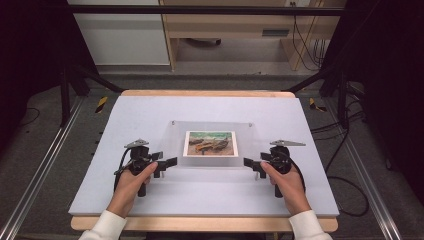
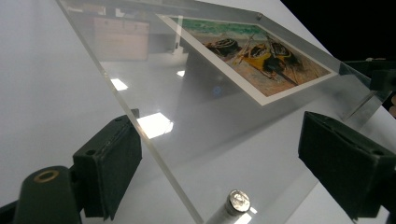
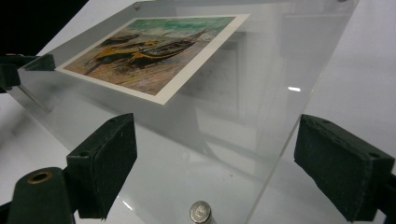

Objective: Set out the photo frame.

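Observation:
A clear acrylic panel [image 1: 173, 142] lies in the middle of the grey mat, holding a print of boats on a beach [image 1: 210, 143]. My left gripper [image 1: 169, 163] is at the panel's near left corner, open. In the left gripper view the panel's edge [image 2: 154, 154] runs between the wide-apart jaws, with a silver corner pin [image 2: 238, 201] just ahead. My right gripper [image 1: 251, 163] is at the near right corner, also open. The right gripper view shows the panel [image 3: 224, 116], the print [image 3: 154, 51] and another corner pin [image 3: 200, 212] between its jaws. Neither gripper's pads touch the panel.
The grey mat [image 1: 150, 107] covers a wooden table [image 1: 200, 223]. Metal rails [image 1: 45, 165] run along both sides, with cables [image 1: 345, 150] on the floor at the right. A wooden cabinet [image 1: 225, 25] stands beyond the far edge.

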